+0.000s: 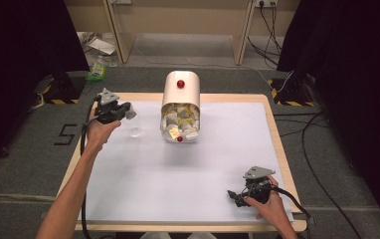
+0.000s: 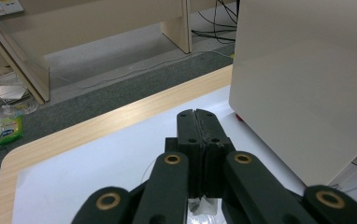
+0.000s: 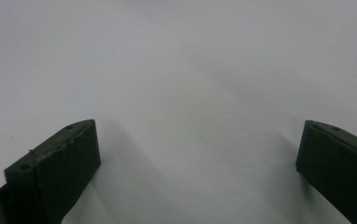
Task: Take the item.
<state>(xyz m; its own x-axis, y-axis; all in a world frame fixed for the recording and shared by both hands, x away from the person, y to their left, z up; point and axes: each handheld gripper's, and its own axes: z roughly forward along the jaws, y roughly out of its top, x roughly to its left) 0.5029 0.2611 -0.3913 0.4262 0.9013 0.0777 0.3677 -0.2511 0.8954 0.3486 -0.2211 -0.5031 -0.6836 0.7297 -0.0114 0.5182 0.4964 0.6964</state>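
White sheeting covers the wooden-edged counter (image 1: 143,179), which stands on grey carpet between black curtains (image 1: 24,55), with cables (image 1: 322,164) trailing at the right and pale wooden furniture legs behind. At the far left, the left tool (image 1: 123,112) has its jaws pressed together on a thin clear plastic piece (image 1: 131,114); a small clear round piece (image 1: 135,132) lies on the sheet just beside it. Near the front right corner, the right tool (image 1: 234,195) rests low over bare sheet, jaws spread wide. A cream, round-topped bin (image 1: 181,89) with a red knob (image 1: 180,83) lies near the far centre, right of the left tool, its open mouth showing crumpled white and yellow packets (image 1: 180,122).
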